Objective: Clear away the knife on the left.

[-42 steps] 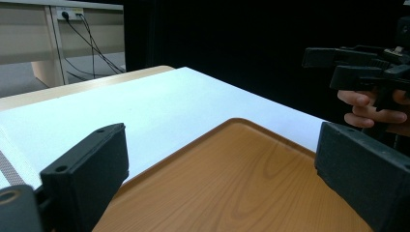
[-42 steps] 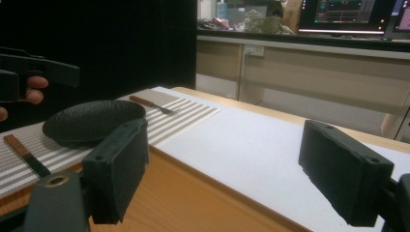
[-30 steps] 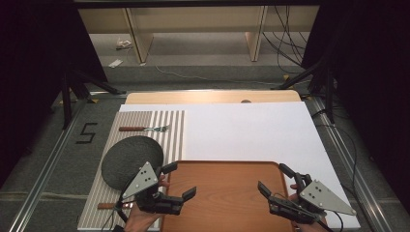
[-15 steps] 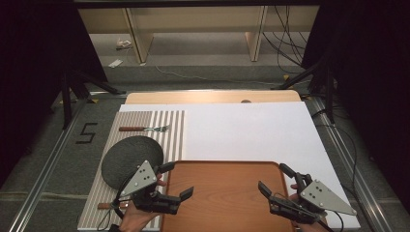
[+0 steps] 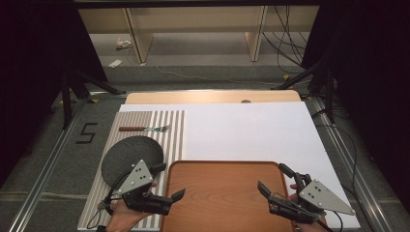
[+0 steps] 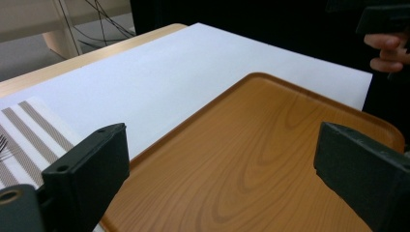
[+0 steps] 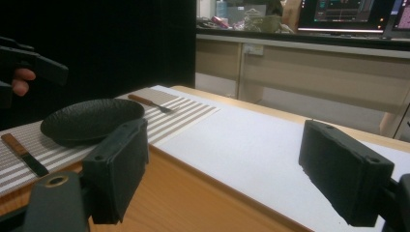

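With both hands low at the wooden tray's (image 5: pixel 222 193) near corners, I hold my left gripper (image 5: pixel 167 186) and right gripper (image 5: pixel 273 181) wide open, empty. Black plate (image 5: pixel 131 153) sits just left of the tray, fork (image 5: pixel 145 128) beyond it.

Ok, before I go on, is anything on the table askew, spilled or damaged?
Nothing stands out. The wooden tray lies flat and bare at the near edge, between the open left gripper and open right gripper. The black plate, fork and knife rest on the striped placemat. No spills or damage visible.
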{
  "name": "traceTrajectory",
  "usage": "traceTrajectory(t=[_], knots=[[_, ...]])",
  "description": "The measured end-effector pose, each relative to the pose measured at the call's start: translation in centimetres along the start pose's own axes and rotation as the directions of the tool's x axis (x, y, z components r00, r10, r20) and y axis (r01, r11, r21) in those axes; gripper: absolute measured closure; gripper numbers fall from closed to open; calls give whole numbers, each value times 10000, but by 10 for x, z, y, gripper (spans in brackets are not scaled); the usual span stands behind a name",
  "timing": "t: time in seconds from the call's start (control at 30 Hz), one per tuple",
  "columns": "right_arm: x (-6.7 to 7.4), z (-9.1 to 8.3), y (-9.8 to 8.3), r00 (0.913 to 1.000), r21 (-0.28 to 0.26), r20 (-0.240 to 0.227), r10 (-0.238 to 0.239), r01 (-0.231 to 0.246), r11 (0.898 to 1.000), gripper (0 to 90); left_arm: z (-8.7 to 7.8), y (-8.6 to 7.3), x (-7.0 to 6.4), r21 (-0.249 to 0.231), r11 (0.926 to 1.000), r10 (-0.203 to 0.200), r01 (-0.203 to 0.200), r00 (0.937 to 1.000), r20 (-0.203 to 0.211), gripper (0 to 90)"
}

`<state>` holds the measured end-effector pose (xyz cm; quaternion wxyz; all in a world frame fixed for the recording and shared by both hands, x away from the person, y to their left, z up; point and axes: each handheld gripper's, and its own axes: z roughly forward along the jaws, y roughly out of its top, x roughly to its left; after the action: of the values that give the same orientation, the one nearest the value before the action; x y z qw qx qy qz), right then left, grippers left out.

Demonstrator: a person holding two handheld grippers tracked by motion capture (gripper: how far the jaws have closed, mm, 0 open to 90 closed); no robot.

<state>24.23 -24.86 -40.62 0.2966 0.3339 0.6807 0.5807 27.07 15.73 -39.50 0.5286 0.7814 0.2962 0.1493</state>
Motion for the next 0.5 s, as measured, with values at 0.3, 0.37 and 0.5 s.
traceTrajectory(t=[0.3, 0.37, 0.5], knots=[[0, 0, 0, 10000, 2, -13, 8, -8, 10000, 191, -4, -2, 5, 593, 9982, 84, -91, 9999, 131, 58], [0, 1, -1, 10000, 32, -6, 24, -24, 10000, 190, -4, -1, 6, 893, 9957, 226, -245, 9995, 224, 63], [0, 1, -1, 10000, 3, -6, -21, 21, 10000, 191, -5, 1, 7, 1216, 9918, 344, -382, 9989, 332, 64]])
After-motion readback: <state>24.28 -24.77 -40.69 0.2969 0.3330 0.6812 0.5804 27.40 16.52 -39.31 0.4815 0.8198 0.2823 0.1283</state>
